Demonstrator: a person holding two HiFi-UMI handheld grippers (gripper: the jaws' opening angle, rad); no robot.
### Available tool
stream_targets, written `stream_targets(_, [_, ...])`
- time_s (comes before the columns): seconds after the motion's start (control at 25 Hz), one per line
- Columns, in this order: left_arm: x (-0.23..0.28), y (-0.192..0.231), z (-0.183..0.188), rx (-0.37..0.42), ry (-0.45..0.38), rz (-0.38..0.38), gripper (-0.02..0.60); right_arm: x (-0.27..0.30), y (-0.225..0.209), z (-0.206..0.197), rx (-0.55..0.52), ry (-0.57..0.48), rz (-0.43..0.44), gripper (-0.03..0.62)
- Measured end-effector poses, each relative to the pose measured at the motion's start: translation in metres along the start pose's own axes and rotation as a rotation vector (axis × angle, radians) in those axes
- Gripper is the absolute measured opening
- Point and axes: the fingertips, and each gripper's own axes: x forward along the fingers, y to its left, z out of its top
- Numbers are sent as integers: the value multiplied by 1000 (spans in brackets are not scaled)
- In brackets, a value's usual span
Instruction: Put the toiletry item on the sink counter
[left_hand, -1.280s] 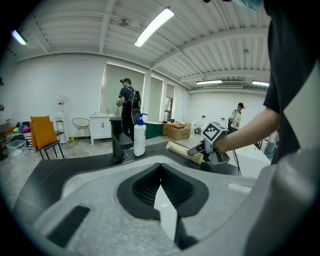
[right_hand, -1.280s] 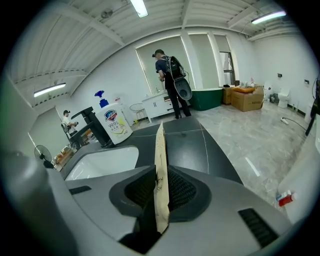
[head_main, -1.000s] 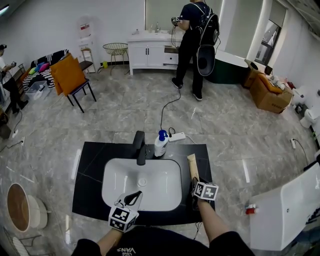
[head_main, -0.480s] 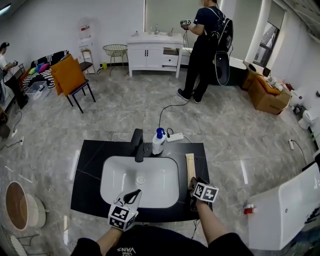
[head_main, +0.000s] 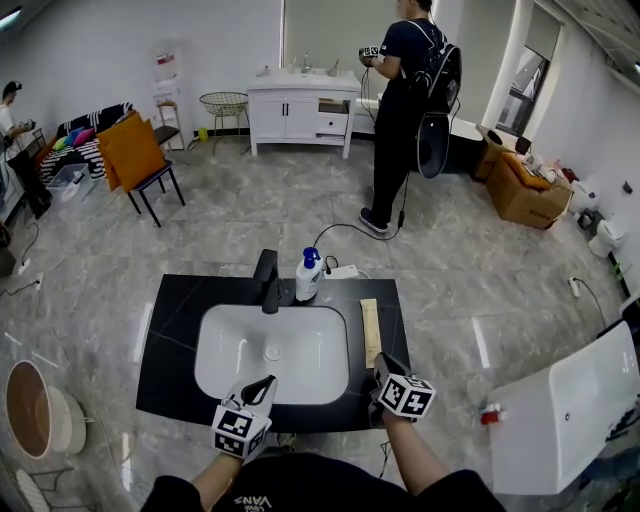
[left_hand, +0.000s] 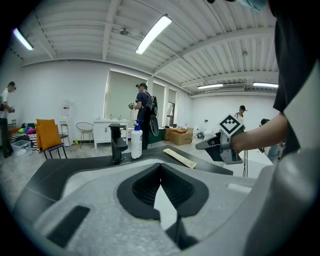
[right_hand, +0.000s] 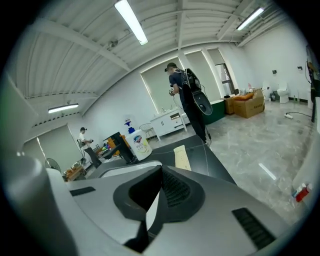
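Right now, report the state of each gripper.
Left gripper: jaws closed, nothing held.
Right gripper: jaws closing shut, nothing between them.

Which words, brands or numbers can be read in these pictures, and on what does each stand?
"VANS": upside down on the person's dark shirt, in the head view.
Pump bottle label: too blurred to read.
Wall poster: too small to read.

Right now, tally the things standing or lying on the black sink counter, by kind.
Black faucet: 1
White pump bottle with a blue pump: 1
Long tan flat packet: 1
Total: 3
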Motion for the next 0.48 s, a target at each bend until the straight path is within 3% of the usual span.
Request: stream_targets(0.48, [-39,-35,-9,-17,-32,31,9,-70,49,-23,-1,-57,164,0])
